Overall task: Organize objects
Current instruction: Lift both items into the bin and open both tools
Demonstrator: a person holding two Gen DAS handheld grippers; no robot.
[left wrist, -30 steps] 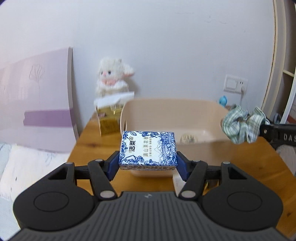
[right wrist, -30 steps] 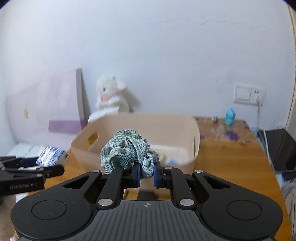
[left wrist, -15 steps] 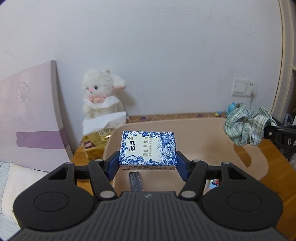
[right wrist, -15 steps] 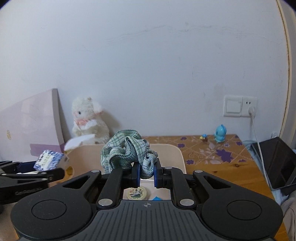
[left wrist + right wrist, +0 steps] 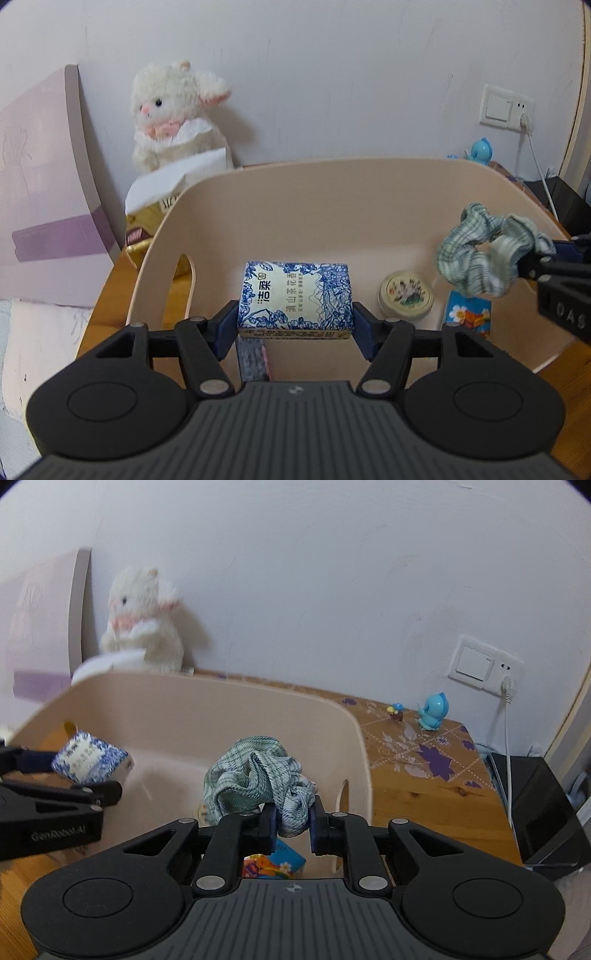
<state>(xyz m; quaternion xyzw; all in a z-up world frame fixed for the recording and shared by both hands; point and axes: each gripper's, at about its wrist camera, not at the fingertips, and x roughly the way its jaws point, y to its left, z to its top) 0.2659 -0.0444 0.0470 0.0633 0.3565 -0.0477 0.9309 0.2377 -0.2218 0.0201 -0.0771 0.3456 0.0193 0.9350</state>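
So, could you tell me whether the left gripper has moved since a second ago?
Yes. The left gripper, shut on the tissue pack, has gone forward over the bin: the pack now hangs inside its rim instead of before its near wall.

A wooden table (image 5: 417,794) stands against the wall, its far right part covered by a brown mat with purple flowers (image 5: 413,734). Directly on it rest a beige plastic bin (image 5: 332,184), a gold tissue pack (image 5: 142,236) just left of the bin, and a white plush lamb (image 5: 173,110) behind that pack. A blue toy figure (image 5: 431,712) and a tiny figurine (image 5: 397,712) stand on the mat near the wall
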